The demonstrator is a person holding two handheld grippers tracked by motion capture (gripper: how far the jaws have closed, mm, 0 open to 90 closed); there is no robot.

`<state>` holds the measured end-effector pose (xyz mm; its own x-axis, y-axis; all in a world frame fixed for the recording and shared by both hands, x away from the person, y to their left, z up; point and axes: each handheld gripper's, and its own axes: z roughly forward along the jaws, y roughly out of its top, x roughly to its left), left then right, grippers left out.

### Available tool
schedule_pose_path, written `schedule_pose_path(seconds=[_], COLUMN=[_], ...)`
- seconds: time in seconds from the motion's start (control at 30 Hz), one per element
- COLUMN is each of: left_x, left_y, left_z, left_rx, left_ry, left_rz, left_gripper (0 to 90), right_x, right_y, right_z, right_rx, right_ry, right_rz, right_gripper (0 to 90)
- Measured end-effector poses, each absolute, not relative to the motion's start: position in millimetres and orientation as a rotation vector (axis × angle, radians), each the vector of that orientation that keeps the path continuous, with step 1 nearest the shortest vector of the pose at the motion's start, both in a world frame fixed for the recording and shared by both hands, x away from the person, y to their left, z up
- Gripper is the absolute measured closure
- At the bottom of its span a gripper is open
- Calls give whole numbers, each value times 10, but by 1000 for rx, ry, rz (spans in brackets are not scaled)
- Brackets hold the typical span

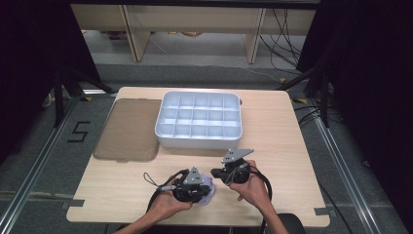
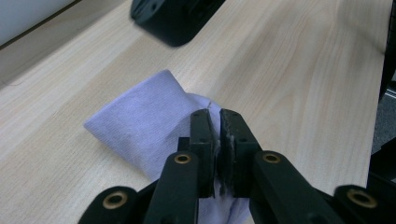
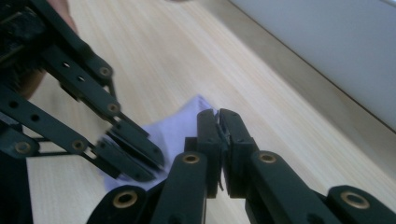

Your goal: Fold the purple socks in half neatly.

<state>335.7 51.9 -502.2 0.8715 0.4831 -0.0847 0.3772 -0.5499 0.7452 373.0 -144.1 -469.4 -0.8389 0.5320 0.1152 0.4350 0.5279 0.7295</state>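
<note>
Left gripper view | cloth (near end hidden) | jaws cover it

Lavender cloth, pale-blue tray.

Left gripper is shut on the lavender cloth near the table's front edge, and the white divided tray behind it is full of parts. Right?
Not quite. The left gripper is shut on the lavender cloth, but the white divided tray has empty compartments, as the high view shows.
</note>
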Motion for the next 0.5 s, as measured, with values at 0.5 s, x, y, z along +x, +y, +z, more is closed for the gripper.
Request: schedule_pose_path(seconds=[0.5], left_x=[3294], left_y=[780], left_z=[-4703], left_rx=[2059], left_ry=[678], left_rz=[72], left_gripper=[789], right_x=[3763], right_y=[-1226], right_z=[-4880], right_rx=[809], right_ry=[2720], right_rz=[1017], right_gripper=[887])
